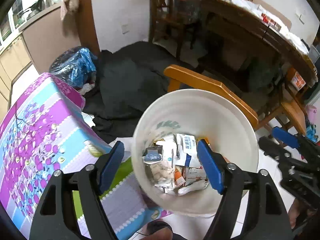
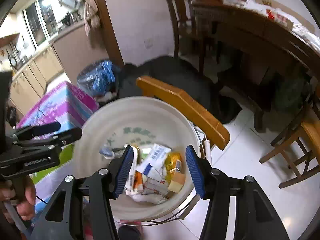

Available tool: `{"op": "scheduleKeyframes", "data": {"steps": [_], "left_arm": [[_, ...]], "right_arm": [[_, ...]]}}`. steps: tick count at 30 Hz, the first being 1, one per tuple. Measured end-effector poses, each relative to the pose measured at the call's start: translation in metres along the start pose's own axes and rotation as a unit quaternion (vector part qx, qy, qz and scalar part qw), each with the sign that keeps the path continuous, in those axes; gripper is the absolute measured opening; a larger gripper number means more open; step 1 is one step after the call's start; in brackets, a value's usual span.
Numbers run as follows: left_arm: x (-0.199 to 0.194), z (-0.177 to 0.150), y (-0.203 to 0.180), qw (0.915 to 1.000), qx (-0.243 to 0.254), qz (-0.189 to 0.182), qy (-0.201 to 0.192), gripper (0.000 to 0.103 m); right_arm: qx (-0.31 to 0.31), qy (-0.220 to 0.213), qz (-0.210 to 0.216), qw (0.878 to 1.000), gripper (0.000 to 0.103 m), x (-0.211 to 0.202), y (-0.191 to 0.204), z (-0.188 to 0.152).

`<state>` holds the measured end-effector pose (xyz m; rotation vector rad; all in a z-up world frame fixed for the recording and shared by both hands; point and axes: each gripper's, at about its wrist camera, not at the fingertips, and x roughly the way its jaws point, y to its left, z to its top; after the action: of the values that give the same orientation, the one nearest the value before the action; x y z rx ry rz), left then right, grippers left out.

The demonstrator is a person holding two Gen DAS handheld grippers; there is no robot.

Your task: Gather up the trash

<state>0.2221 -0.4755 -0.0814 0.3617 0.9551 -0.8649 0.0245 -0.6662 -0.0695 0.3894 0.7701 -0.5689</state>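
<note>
While both grippers hang over the white bucket (image 1: 197,108), neither grips anything. Left gripper (image 1: 167,167): jaws apart, blue pads (image 1: 210,168) wide of each other, nothing between them; the bucket's mouth lies below and beyond. Right gripper (image 2: 159,173): jaws likewise apart, nothing pinched; its pads (image 2: 195,172) frame the bucket's contents from above. From the left wrist view the right gripper (image 1: 288,142) appears at the right edge; from the right wrist view the left gripper (image 2: 43,130) appears at the left edge, with a hand (image 2: 24,200) on its handle.

Trash (image 1: 178,166) sits at the bottom of the bucket: crumpled white wrappers with blue print, an orange-and-white packet, a small blue-grey item. The right wrist view adds a yellow foil wrapper (image 2: 173,163) and a tan block (image 2: 177,181) among the same heap. A wire handle (image 2: 180,212) hangs down the bucket's near side.

Bucket stands on a pale tiled floor (image 2: 250,156), just beside an orange wooden chair (image 1: 210,89). A purple-and-blue flowered mat (image 1: 40,132) lies to its left. Dark cloth (image 1: 130,78) is heaped on the floor behind, with a blue plastic bag (image 1: 80,68) near it. A brown table (image 1: 250,26) stands at the back right.
</note>
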Motion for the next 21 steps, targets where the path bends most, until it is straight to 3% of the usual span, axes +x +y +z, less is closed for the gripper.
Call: {"op": "scheduleKeyframes", "data": {"steps": [3, 6, 10, 14, 21], "left_arm": [[-0.031, -0.022, 0.010, 0.9985, 0.002, 0.018, -0.051, 0.094], [-0.068, -0.048, 0.021, 0.9921, -0.007, 0.045, -0.117, 0.097], [-0.119, -0.084, 0.034, 0.9783, -0.012, 0.068, -0.195, 0.097], [-0.164, -0.112, 0.030, 0.9655, -0.007, 0.087, -0.245, 0.097], [-0.214, -0.169, 0.022, 0.9542, 0.022, 0.089, -0.285, 0.097]], "right_arm": [[-0.011, -0.067, -0.004, 0.998, 0.080, -0.039, 0.017, -0.015], [-0.021, -0.141, -0.014, 0.990, 0.098, -0.082, 0.040, -0.040], [-0.021, -0.198, -0.011, 0.980, 0.098, -0.126, 0.071, -0.077], [-0.012, -0.227, -0.036, 0.973, 0.098, -0.160, 0.089, -0.109], [-0.010, -0.256, -0.083, 0.963, 0.098, -0.219, 0.111, -0.179]]}}
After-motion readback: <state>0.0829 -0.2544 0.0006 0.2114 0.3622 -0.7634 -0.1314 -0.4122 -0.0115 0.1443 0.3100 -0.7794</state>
